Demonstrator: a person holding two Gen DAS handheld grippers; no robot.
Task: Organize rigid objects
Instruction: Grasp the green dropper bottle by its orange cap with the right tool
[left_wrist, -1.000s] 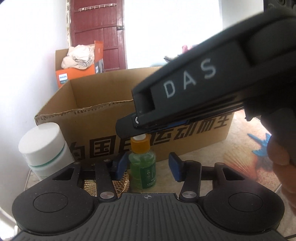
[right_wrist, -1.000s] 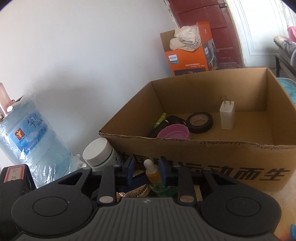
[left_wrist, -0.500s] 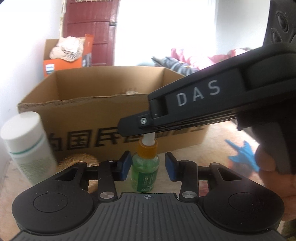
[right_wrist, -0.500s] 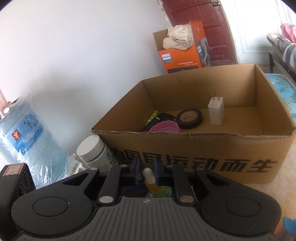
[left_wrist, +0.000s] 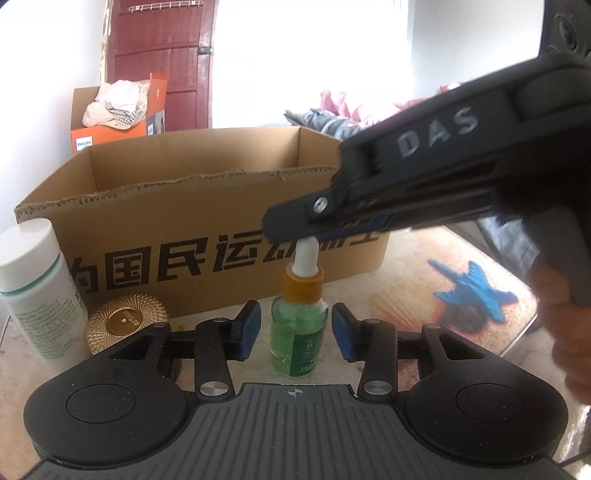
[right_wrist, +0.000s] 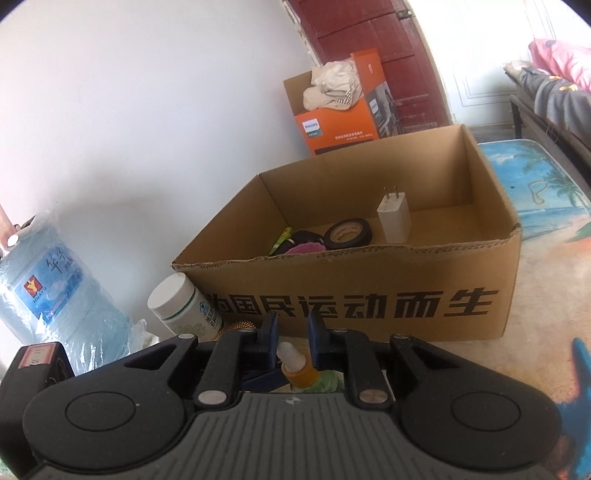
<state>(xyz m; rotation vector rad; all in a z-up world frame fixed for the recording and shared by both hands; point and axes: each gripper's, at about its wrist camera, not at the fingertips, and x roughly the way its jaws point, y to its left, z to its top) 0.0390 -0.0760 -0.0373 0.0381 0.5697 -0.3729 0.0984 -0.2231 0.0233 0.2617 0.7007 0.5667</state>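
A small green dropper bottle (left_wrist: 299, 325) with an orange collar and white bulb stands on the table before the open cardboard box (left_wrist: 207, 236). My left gripper (left_wrist: 294, 332) is open, its blue pads either side of the bottle, apart from it. My right gripper (right_wrist: 292, 334) reaches over from the right; its blue pads flank the white bulb (right_wrist: 290, 356) with a small gap. In the left wrist view its fingers (left_wrist: 332, 218) sit at the bulb's top. The box (right_wrist: 369, 295) holds a white charger (right_wrist: 394, 218), black tape roll (right_wrist: 348, 232) and pink dish.
A white-capped jar (left_wrist: 35, 291) and a gold round wire piece (left_wrist: 126, 321) stand left of the bottle. A blue plane toy (left_wrist: 474, 291) lies on the right. A water jug (right_wrist: 48, 280) stands at the wall, an orange box (right_wrist: 341, 122) behind.
My right gripper has drawn back to the right and its pads have opened a little around the bulb. My left gripper has opened wider around the bottle.
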